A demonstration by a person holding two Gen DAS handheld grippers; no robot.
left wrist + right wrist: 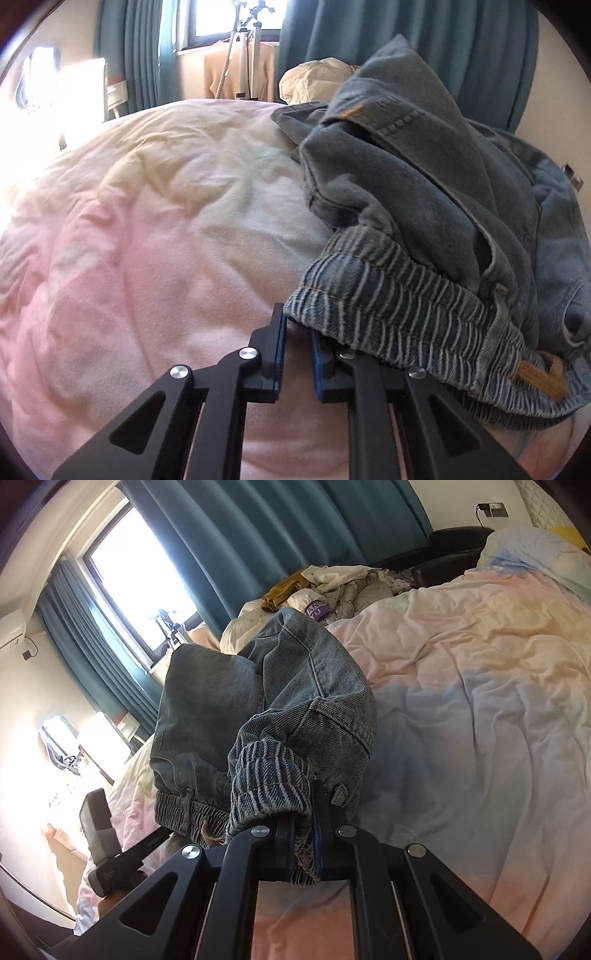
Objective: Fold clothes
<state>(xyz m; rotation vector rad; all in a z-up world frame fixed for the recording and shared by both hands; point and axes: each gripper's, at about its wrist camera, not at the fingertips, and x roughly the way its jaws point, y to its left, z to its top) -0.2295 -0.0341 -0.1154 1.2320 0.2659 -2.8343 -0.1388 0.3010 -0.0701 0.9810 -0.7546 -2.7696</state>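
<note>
Jeans (266, 701): right gripper (303, 830) fingers are clamping the elastic waistband. Left gripper (295, 332) fingers are sitting narrow at the waistband's edge, grip uncertain. Next: confirming both holds, likely then spreading the jeans over the bed (480, 701).

Left of the jeans (424, 229) the pink duvet (147, 258) lies bare and open for a hand. Right of the jeans (258, 709) the duvet (480, 720) is also free. Behind the jeans a clothes pile (343, 587) (crumpled, mixed) blocks the way.
</note>
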